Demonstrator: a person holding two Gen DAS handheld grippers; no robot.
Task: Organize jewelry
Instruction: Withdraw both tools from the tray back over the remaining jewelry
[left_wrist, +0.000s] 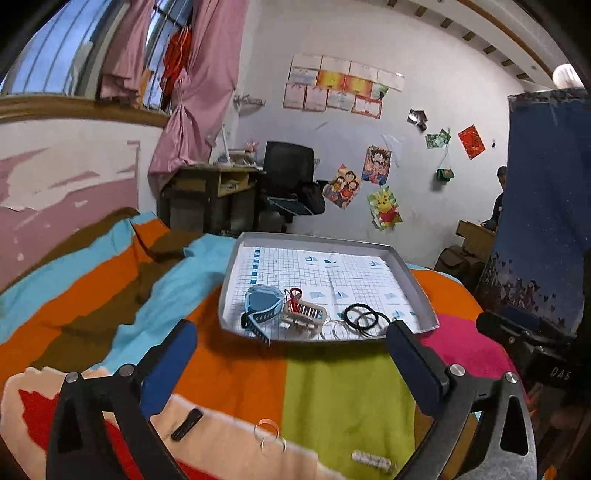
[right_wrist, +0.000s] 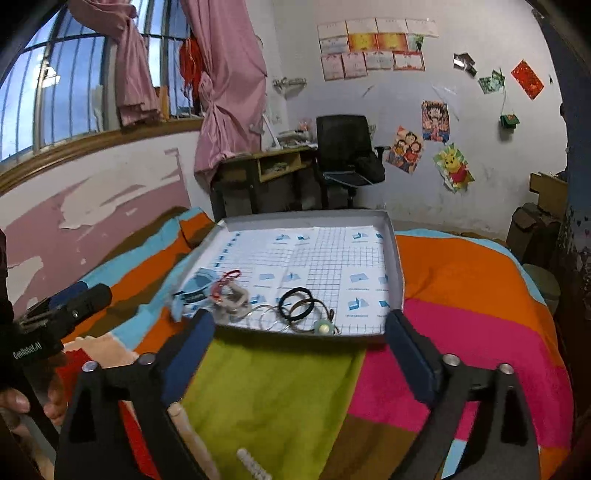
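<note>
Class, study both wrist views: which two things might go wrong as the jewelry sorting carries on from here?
1. The blue watch lies at the tray near rim, its strap over the edge; a nudge may tip it out.
2. The clear rings, black clip and beaded piece lie loose on the patterned blanket, easily missed or knocked by the open left gripper.

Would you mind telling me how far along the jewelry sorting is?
Done: watch, black hair ties and rings lie in the tray. In hand: nothing; left claw and right claw open. Left: clear rings, black clip, beaded piece on the blanket.
</note>
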